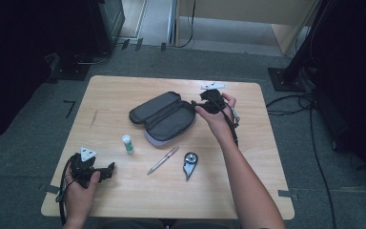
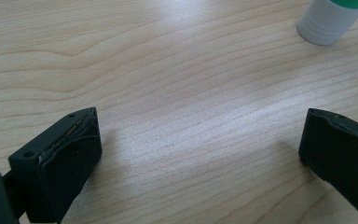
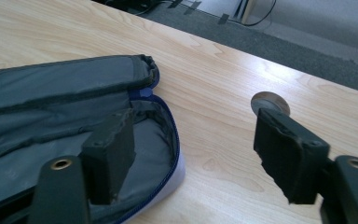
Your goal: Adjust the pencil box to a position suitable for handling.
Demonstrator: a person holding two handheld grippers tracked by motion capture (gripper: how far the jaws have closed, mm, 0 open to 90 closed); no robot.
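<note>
Wooden tabletop [image 1: 124,95] w/ an open dark pencil case [image 1: 164,116] lying mid-table, lid flap folded back. Just in front of it: a small white tube w/ green cap [image 1: 127,143], a silver pen [image 1: 163,160], and a black-and-silver teardrop-shaped item [image 1: 189,164], prob. a small hand tool, can't tell which.

Right tool [image 1: 200,104] sits at the case's right end, jaws apart. In the right gripper view [image 3: 193,154] one jaw is over the grey lining inside the case, by the blue zip edge; the other is out over bare wood, so the zip edge lies between them, not yet pinched. A small round metal thing [image 3: 270,101] sits on the wood past the outer jaw; unclear what.

Left tool [image 1: 108,171] is low at the front-left corner, well apart from the case, jaws wide apart and empty. In the left gripper view [image 2: 198,158] there's bare wood between them, tube [image 2: 332,19] ahead at top right.

Likely step: grab the case rim to steady or hold it open for loading. To do it well:
- go lower so both pads bracket rim + zip, not just lining fabric.
- close slow; soft wall will fold and slip.
- hold the rim down and don't tug, or the case slides.
- left tool then takes the tube, the nearest item; it will roll if nudged, so come in square across it.
</note>
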